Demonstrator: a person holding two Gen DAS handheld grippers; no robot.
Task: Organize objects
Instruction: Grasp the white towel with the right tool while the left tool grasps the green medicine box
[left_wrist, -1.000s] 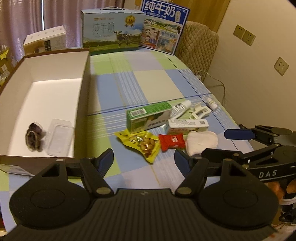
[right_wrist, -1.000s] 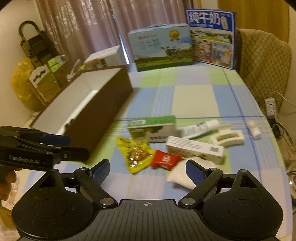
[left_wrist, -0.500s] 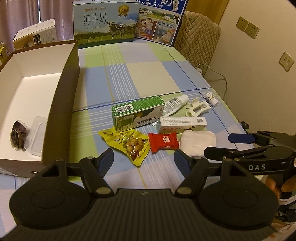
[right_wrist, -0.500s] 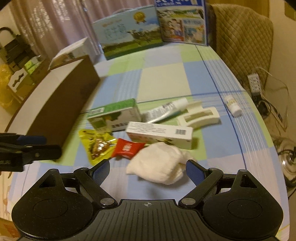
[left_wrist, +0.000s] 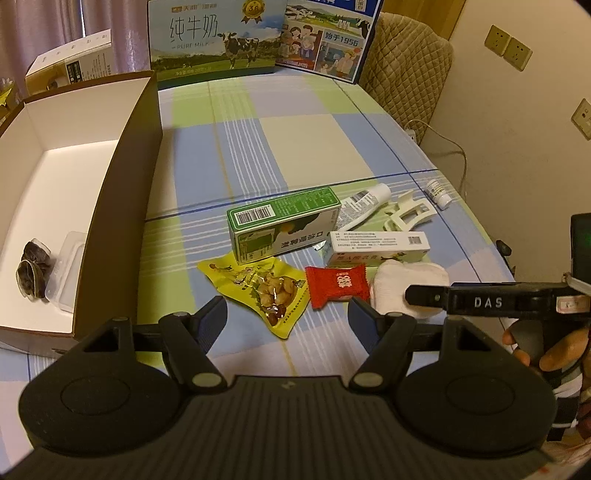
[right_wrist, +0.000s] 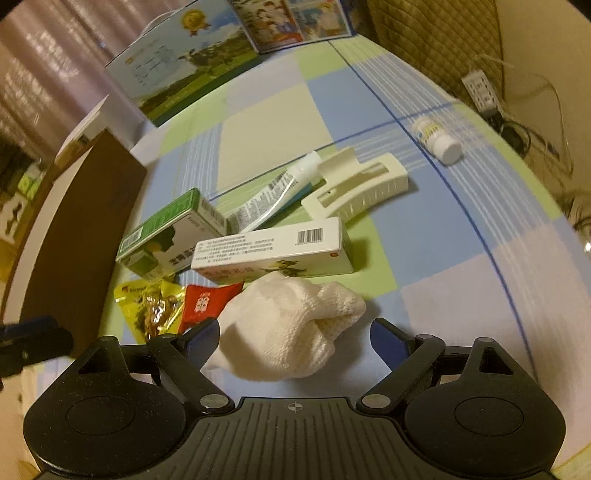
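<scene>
Loose items lie on the checked tablecloth: a green box (left_wrist: 284, 221), a yellow nut packet (left_wrist: 262, 291), a red candy packet (left_wrist: 338, 286), a long white box (left_wrist: 376, 245) and a white cloth (left_wrist: 402, 277). My left gripper (left_wrist: 288, 314) hangs open just short of the yellow and red packets, holding nothing. My right gripper (right_wrist: 295, 338) is open and low over the table. The white cloth (right_wrist: 280, 321) lies between its blue-padded fingers, which do not press on it. In the left wrist view, one of its fingers (left_wrist: 424, 295) crosses in front of the cloth.
An open cardboard box (left_wrist: 122, 177) stands at the left, holding a dark packet (left_wrist: 31, 273) and a clear plastic tray (left_wrist: 66, 273). Behind the pile lie a tube (right_wrist: 273, 195), a white hair clip (right_wrist: 358, 192) and a small bottle (right_wrist: 437, 138). Milk cartons (left_wrist: 214, 40) line the far edge.
My right gripper has dropped and rolled, closing in until the white cloth sits between its fingers. My left gripper has edged toward the packets. Both stay open.
</scene>
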